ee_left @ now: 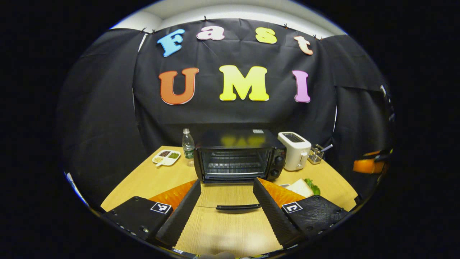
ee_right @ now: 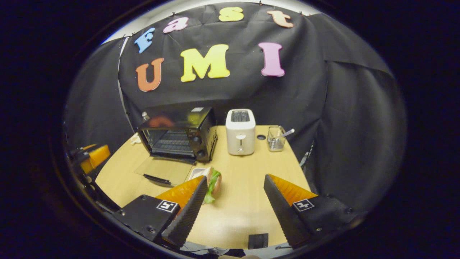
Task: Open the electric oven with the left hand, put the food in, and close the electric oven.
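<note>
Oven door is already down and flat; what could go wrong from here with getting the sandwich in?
1. The open glass door lies on the table toward the claws, its handle between the left claw fingers; a careless move may knock it.
2. The sandwich sits loosely stacked beside the door; the open right claw may spill its lettuce.

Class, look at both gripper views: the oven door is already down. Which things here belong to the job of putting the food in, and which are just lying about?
Belong to the job:
electric oven, its open door
sandwich
left gripper, right gripper

Just lying about:
toaster
water bottle
divided snack dish
glass cup
</note>
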The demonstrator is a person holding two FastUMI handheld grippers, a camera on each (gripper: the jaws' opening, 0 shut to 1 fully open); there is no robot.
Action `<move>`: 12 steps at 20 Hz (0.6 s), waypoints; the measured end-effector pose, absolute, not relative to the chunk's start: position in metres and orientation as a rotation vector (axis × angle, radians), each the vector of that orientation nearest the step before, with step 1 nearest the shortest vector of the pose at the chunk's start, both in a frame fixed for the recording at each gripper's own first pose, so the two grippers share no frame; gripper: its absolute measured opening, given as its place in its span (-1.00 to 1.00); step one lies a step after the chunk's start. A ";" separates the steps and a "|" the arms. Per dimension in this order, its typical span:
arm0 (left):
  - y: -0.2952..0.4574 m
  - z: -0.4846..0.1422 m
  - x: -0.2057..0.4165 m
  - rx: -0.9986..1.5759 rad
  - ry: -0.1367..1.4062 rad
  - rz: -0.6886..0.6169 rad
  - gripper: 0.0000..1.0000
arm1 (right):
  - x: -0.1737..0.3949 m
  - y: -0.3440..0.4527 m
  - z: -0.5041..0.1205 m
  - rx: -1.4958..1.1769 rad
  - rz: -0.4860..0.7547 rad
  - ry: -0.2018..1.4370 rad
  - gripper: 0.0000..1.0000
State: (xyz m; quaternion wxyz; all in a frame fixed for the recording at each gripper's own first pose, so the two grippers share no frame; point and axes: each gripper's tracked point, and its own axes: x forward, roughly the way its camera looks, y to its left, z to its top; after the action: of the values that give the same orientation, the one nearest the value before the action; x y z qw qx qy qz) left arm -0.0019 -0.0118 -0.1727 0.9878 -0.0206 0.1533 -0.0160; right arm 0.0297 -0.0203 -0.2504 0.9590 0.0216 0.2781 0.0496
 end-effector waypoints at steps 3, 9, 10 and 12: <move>-0.004 -0.130 -0.016 -0.067 0.230 0.008 0.91 | 0.047 0.002 -0.303 0.121 0.178 0.677 1.00; 0.006 -0.088 -0.032 -0.043 0.152 0.055 0.91 | 0.087 0.042 -0.360 0.216 0.303 0.803 0.97; 0.007 -0.081 -0.033 -0.042 0.141 0.057 0.91 | 0.094 0.044 -0.366 0.225 0.307 0.820 0.72; 0.011 -0.073 -0.036 -0.038 0.135 0.073 0.91 | 0.110 0.048 -0.373 0.262 0.310 0.833 0.72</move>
State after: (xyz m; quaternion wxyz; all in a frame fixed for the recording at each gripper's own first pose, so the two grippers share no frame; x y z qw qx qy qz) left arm -0.0362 0.0109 -0.0733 0.9969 -0.0191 0.0673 0.0364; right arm 0.1103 0.0483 -0.3730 0.8947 0.1262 0.4016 0.1493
